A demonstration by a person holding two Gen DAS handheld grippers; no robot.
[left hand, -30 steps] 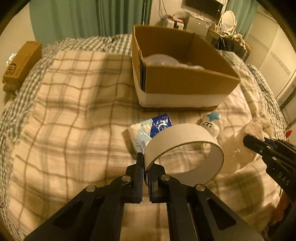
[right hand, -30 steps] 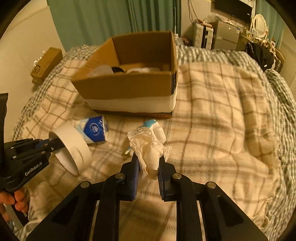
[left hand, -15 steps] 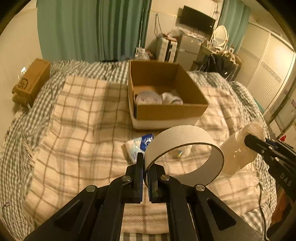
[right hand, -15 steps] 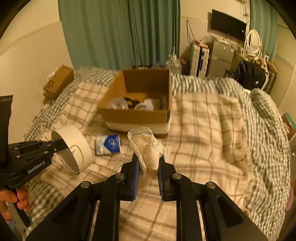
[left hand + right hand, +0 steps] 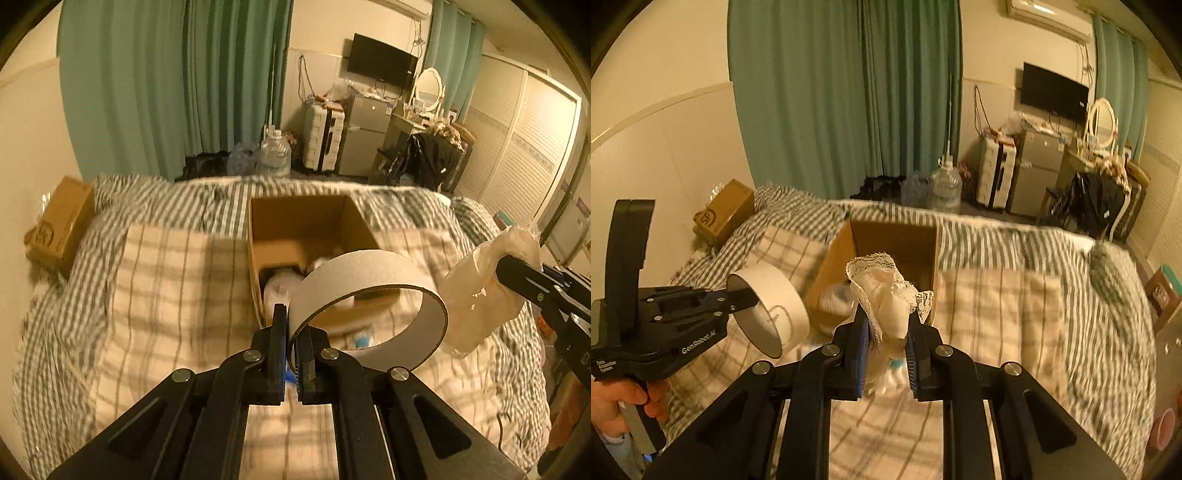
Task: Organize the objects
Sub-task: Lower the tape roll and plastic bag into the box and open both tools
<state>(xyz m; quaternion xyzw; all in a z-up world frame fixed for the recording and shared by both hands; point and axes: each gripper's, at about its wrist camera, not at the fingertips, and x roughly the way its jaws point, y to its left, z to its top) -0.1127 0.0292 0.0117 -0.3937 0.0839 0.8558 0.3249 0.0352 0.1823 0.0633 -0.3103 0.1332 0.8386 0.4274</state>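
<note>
My left gripper (image 5: pixel 291 325) is shut on the wall of a wide white cardboard ring (image 5: pixel 373 280) and holds it high above the bed; ring (image 5: pixel 772 306) and gripper (image 5: pixel 738 295) also show in the right wrist view. My right gripper (image 5: pixel 886 325) is shut on a cream lace-trimmed cloth bundle (image 5: pixel 886 295), also raised; the bundle (image 5: pixel 484 291) shows at the right of the left wrist view. An open cardboard box (image 5: pixel 306 225) with white items inside sits on the checked blanket, ahead of and below both grippers (image 5: pixel 897 240).
A blue-and-white packet (image 5: pixel 360 338) lies on the blanket in front of the box, partly hidden by the ring. A brown parcel (image 5: pixel 59 225) rests at the bed's left edge. Water jugs (image 5: pixel 943 192), a suitcase and a fridge stand beyond the bed.
Both grippers have risen well above the bed with their objects still held. The box now appears smaller and lower, and its inside is more exposed.
</note>
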